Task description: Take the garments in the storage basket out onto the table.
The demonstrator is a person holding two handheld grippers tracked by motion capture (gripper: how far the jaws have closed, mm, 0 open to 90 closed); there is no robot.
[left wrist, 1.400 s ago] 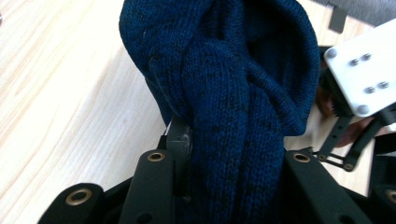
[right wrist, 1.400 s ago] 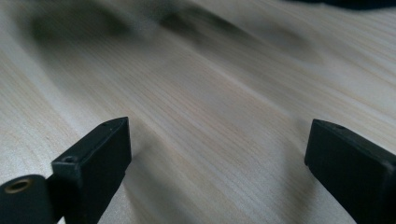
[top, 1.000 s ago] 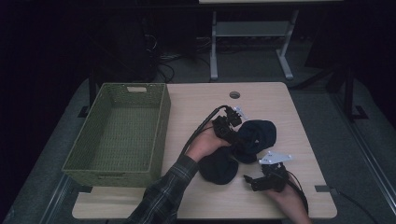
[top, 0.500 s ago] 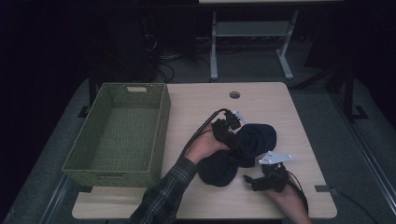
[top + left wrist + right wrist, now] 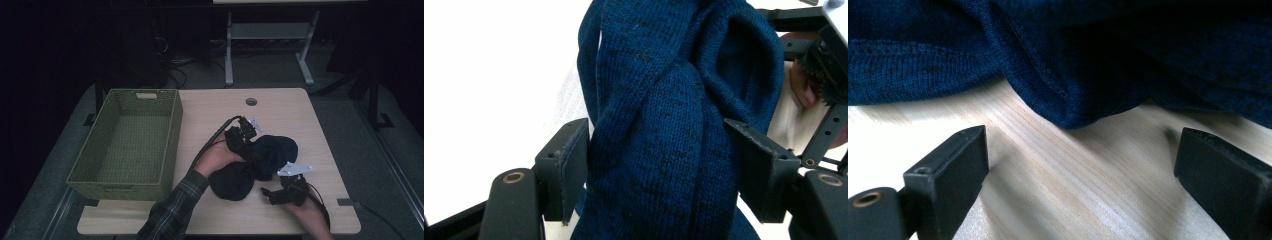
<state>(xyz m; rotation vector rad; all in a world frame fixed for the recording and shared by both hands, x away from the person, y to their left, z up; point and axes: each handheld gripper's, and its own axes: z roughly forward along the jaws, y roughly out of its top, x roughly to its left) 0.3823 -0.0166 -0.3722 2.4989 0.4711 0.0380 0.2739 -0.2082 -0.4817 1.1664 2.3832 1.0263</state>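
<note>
the blue knit [image 5: 260, 157] lies bunched on the table [image 5: 280, 107], near the middle and toward the 4 o'clock corner. the left gripper [image 5: 245, 142] sits on the knit's 10 o'clock side. its jaws have just been opening. in the left gripper view a thick fold of the knit [image 5: 664, 130] runs between them, and it fills most of the gap, but the pads look slack on it, not pinching. the right gripper [image 5: 280, 192] rests at the knit's 5 o'clock edge. its jaws are spread wide with bare wood between them, and the knit's hem [image 5: 1068, 112] lies just ahead of the tips.

the step looks like letting go with the left and taking a new hold. to do it well, open the left jaws all the way, then pull straight back, so the loops do not snag on a pad. slide the right jaws under the hem before closing.

the green basket [image 5: 127, 137] stands at 9 o'clock, well apart from the knit. the left cable [image 5: 212, 140] curls beside the hand and could catch the cloth.
</note>
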